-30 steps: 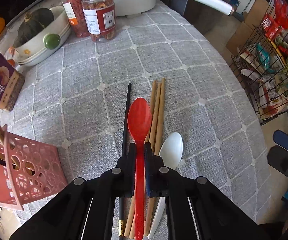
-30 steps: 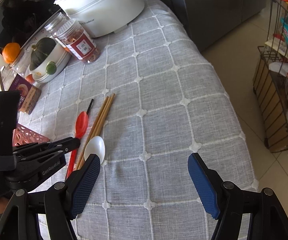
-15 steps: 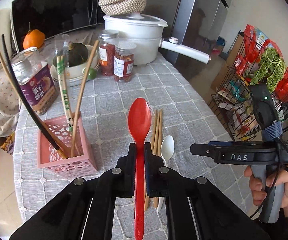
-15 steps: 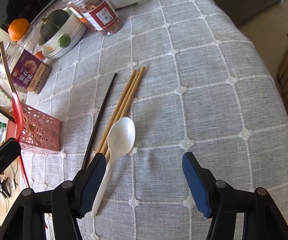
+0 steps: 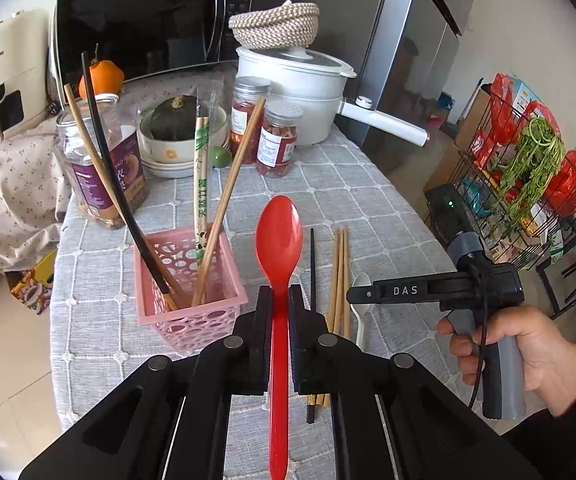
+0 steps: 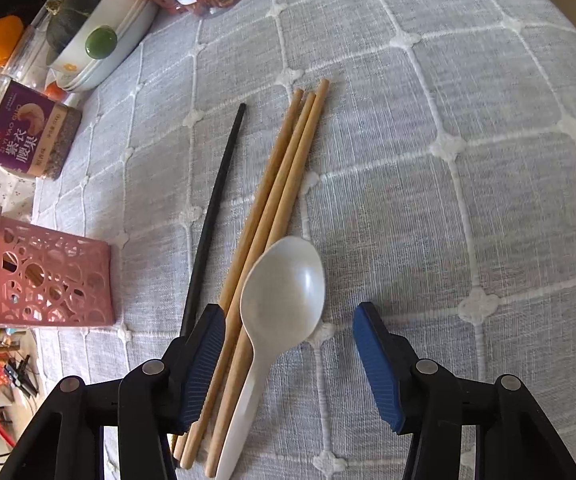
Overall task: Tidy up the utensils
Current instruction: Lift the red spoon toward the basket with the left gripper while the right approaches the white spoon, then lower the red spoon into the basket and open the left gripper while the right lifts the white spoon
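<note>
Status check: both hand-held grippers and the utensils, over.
Left hand-held gripper shut on red spoon, beside pink basket. Right hand-held gripper open over white spoon; wooden chopsticks under its handle.

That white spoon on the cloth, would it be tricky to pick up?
Probably light and stiff: the white spoon looks like thin plastic. Its glossy surface may slip between pads. It lies against the wooden chopsticks, so grabbing it could nudge them.

Bright, sharp daylight throughout, soft shadows on the tablecloth (image 6: 468, 128), strong fisheye bending and dark vignetted corners.
</note>
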